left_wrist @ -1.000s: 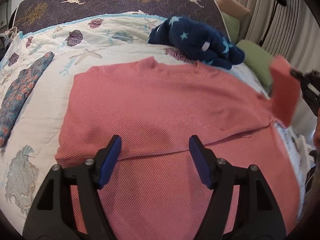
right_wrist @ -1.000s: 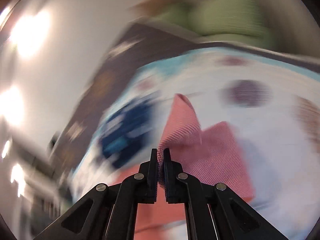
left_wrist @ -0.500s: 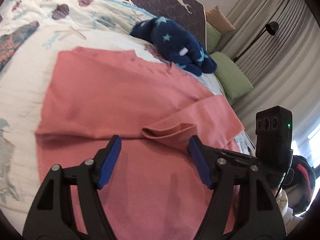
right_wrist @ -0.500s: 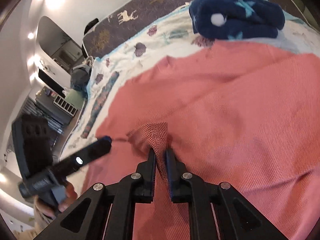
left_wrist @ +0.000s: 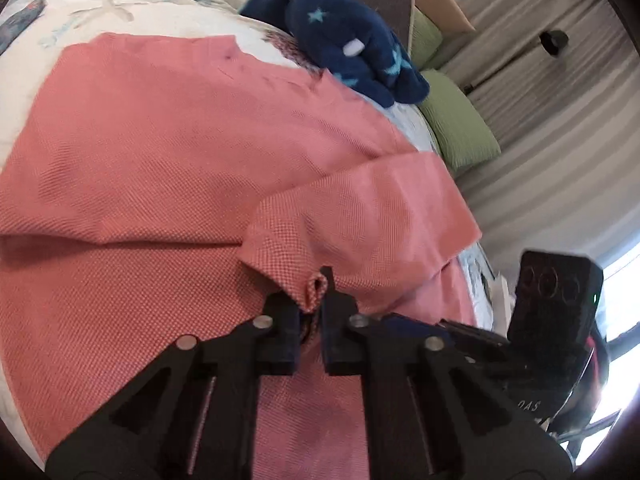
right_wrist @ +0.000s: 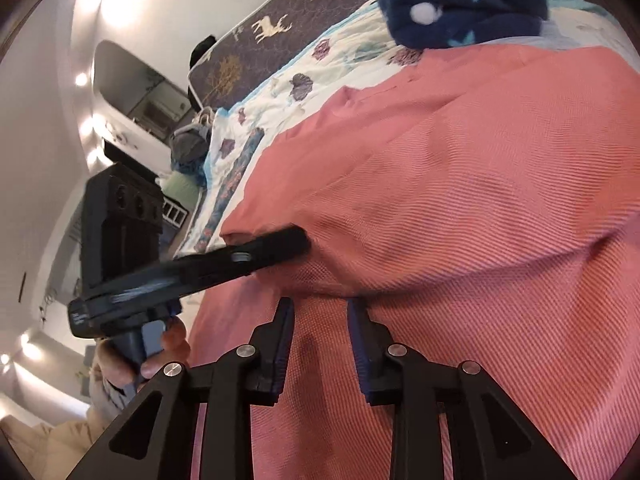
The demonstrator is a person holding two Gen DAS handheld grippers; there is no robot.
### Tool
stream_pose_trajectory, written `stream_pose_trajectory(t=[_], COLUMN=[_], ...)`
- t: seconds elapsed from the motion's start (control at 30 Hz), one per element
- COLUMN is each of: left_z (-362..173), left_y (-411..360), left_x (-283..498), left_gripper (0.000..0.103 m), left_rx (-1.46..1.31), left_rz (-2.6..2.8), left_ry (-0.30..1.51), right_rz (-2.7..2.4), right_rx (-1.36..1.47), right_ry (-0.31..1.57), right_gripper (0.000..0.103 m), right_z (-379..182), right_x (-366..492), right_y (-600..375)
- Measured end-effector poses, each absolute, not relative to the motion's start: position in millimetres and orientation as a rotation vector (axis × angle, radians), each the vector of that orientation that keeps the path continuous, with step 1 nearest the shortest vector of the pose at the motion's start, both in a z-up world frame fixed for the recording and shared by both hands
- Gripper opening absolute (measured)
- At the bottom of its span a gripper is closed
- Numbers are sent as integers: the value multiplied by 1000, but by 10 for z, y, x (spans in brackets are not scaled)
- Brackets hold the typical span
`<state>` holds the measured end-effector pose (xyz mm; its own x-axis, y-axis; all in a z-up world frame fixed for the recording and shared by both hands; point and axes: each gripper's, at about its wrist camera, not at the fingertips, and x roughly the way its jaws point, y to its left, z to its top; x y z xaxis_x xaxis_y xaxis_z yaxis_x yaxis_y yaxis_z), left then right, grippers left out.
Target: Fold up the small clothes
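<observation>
The pink top (left_wrist: 168,168) is lying spread flat on the bed (left_wrist: 132,12), its sleeve (left_wrist: 360,216) folded across the body. The left gripper (left_wrist: 310,312) has just been closing and is pinching the cuff (left_wrist: 314,288), likely to position it. The right gripper (right_wrist: 320,344) has just been opening, standing narrowly parted, nothing between its jaws, handing the sleeve over.
</observation>
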<state>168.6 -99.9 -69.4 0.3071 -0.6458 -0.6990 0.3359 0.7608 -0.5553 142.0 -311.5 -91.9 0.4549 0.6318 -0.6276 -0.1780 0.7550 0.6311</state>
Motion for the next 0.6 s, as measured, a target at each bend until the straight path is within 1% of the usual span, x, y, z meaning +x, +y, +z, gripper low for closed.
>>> stream_pose_trajectory(t=[0.17,0.27,0.4,0.5,0.6], left_z=[-283,105,554,585,338], left_y=[-933,-973,-940,-767,-500], left_x=[1587,1629,1834,2019,2136], left_gripper=[9,9,9,9,9], left_rx=[-301,-193,-82,-67,-89], left_rz=[-672,-658,-597,-543,-478], left_ry=[947,838,711,704,751], right_rz=[464,398,208,96,30], right_rx=[498,491,481,461,430], right_ry=[926,862,806,795,824], right_gripper=[34,38,40,42,44], right_z=[-757,-598,-406,-352,-428], right_x=[1309,1261,1251,1249,1254], right_y=[-3284,-3503,-3839,-3984,-4026])
